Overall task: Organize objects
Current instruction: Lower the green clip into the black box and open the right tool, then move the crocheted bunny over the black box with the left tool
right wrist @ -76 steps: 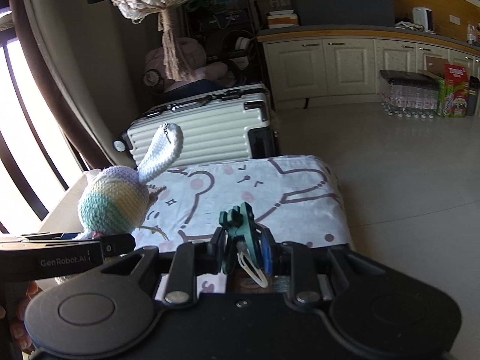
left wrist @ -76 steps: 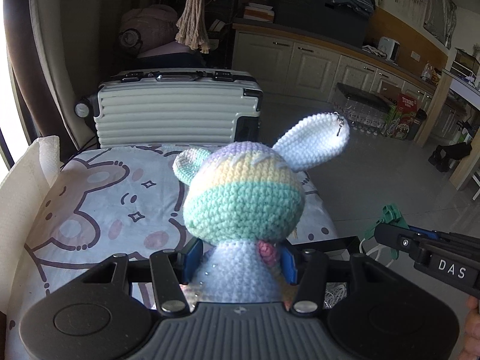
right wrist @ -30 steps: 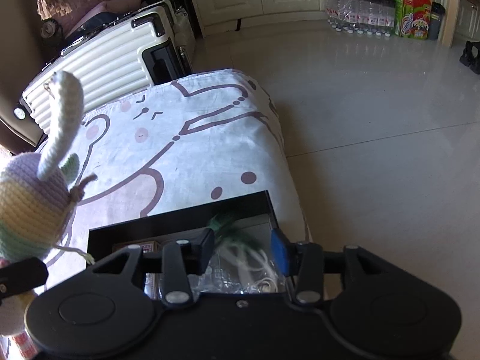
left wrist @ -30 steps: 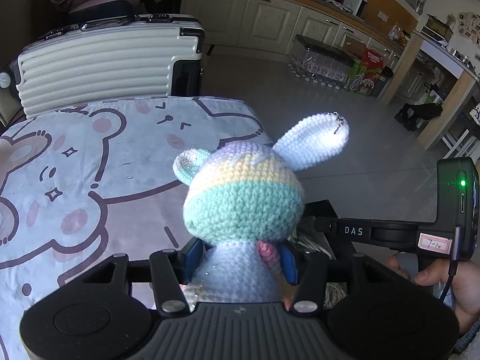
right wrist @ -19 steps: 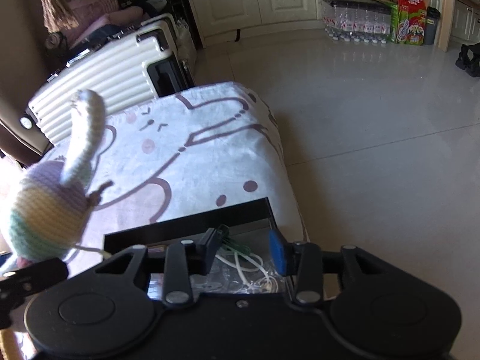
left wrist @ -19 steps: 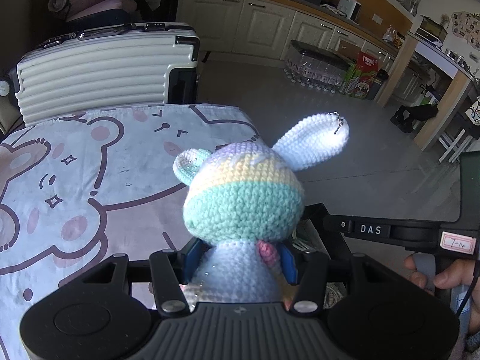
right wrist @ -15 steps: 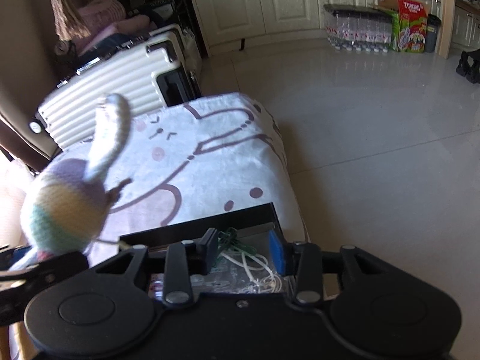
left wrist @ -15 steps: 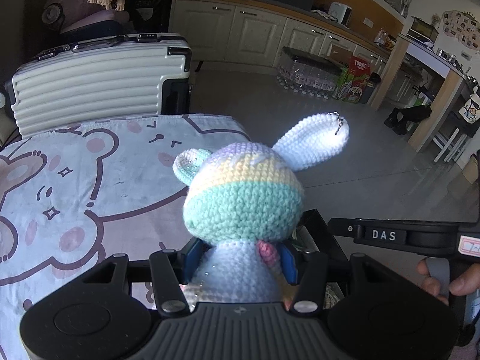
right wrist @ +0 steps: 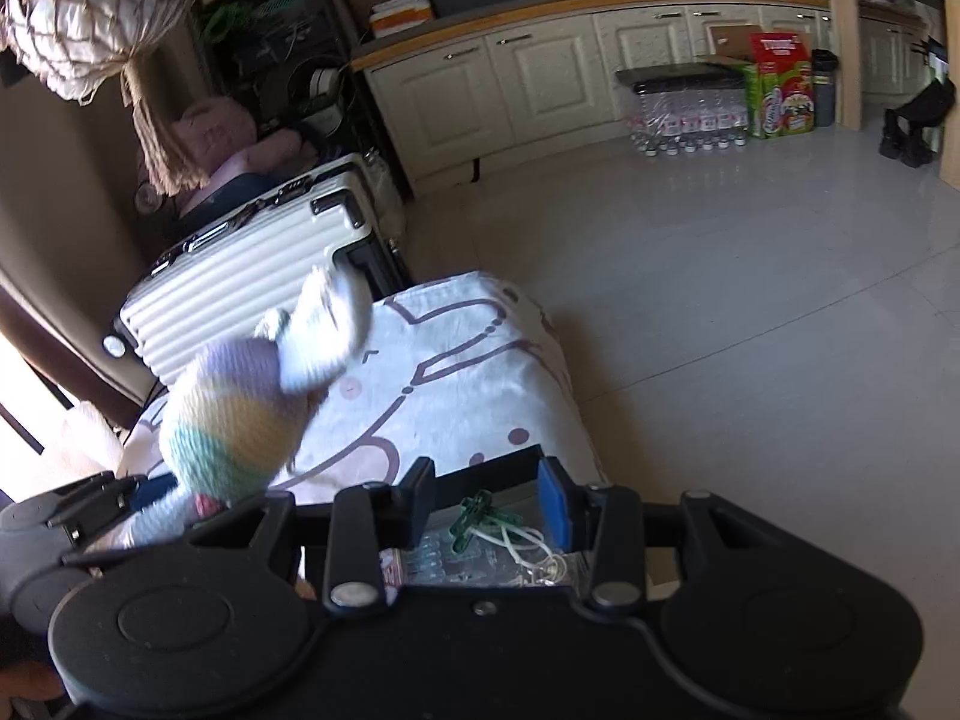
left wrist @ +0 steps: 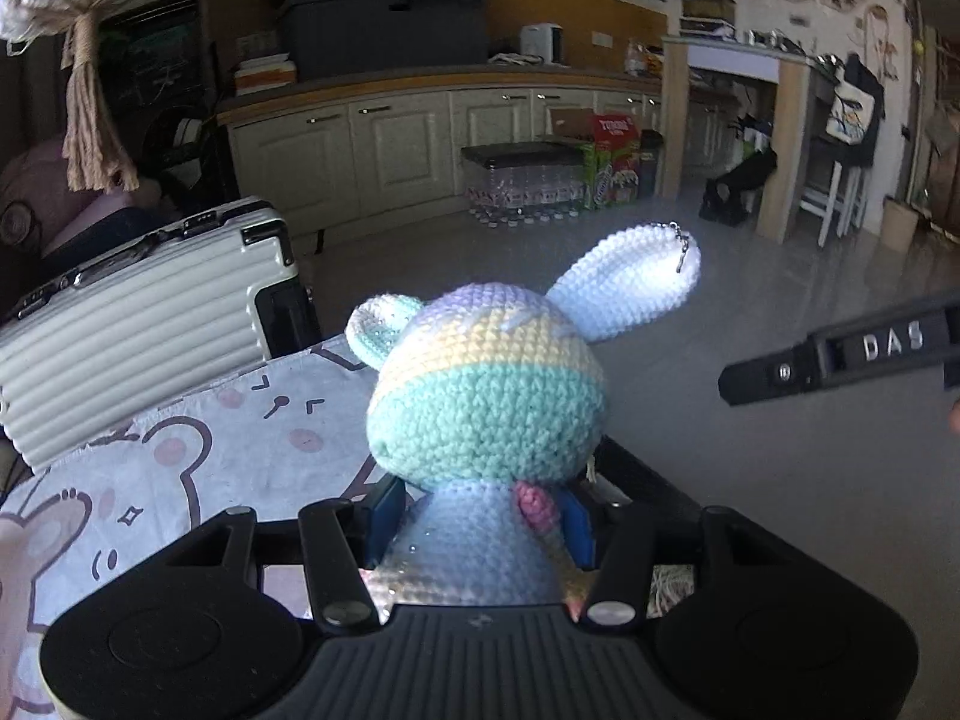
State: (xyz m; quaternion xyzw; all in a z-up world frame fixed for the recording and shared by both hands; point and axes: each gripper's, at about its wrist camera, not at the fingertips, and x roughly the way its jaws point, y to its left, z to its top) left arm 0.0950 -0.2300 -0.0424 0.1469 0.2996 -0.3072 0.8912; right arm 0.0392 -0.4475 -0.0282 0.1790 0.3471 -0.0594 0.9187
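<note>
A crocheted bunny (left wrist: 486, 390), with a pastel striped head and pale blue body, stands upright between the blue pads of my left gripper (left wrist: 477, 513), which is shut on its body. In the right wrist view the bunny (right wrist: 234, 420) appears blurred at the left, above the cloth. My right gripper (right wrist: 486, 501) is open and holds nothing. Beneath its pads, a green clip (right wrist: 480, 513) with a white cord (right wrist: 528, 546) lies inside a black box (right wrist: 510, 462). The box (left wrist: 648, 480) shows just right of the bunny.
The box rests on the near end of a table under a bear-print cloth (left wrist: 180, 450). A cream ribbed suitcase (left wrist: 138, 312) stands behind the table. Bare tiled floor (right wrist: 750, 300) lies to the right, with cabinets (right wrist: 540, 78) and packed bottles (right wrist: 690, 114) beyond.
The right gripper let the green clip drop into the black box and then rose away from it. The left gripper kept its hold on the bunny while rolling and lifting slightly.
</note>
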